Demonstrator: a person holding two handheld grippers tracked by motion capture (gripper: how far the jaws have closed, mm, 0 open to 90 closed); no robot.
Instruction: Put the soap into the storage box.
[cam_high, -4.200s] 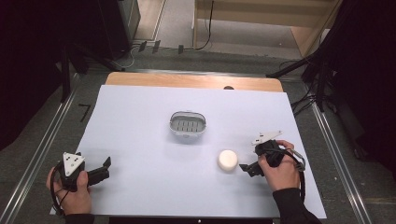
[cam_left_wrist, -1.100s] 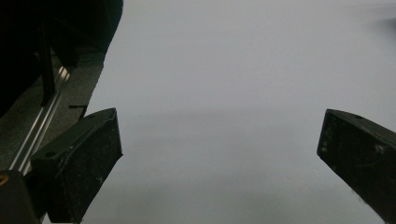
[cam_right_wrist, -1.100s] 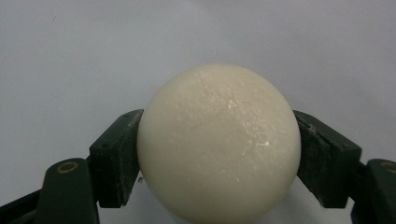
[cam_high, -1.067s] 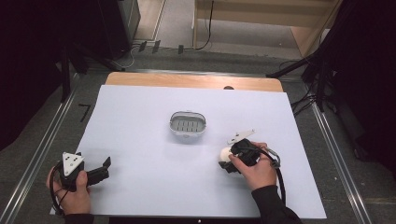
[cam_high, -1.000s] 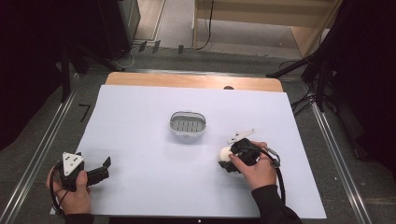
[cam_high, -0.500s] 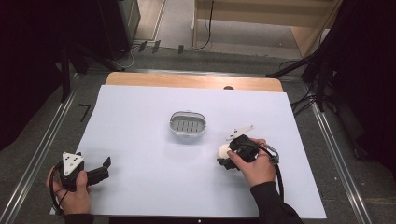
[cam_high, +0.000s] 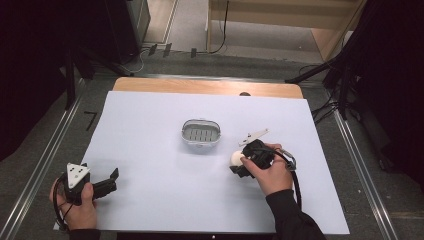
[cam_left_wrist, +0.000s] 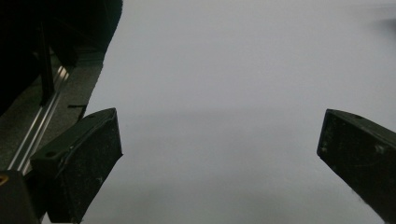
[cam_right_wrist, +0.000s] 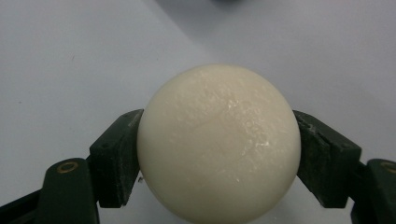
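Object: a cream-white round soap bar (cam_right_wrist: 218, 142), smooth with a faintly pitted, slightly glossy skin.
Handling, as judged: it is looking light and firm rather than squashy; the curved, waxy surface is likely making it slippery, so a squeeze off the middle could be popping it out sideways.
Where to hold: across its widest part, pads on opposite flanks, which is how it is sitting now.
Right claw (cam_right_wrist: 218, 154): its jaws are pressing on both sides of the soap bar, gripping it at the broadest line.
Soap bar relative to right claw: it is sitting squarely between the pads, bulging above them and hiding the gap.
Soap bar relative to the metal dish (cam_high: 200, 133): it is lying near the dish, on the person's side and to its right, low over the white worktop (cam_high: 150, 125).
Left claw (cam_left_wrist: 219, 154): its jaws are standing wide apart with nothing between them, well apart from the dish at the near left corner.
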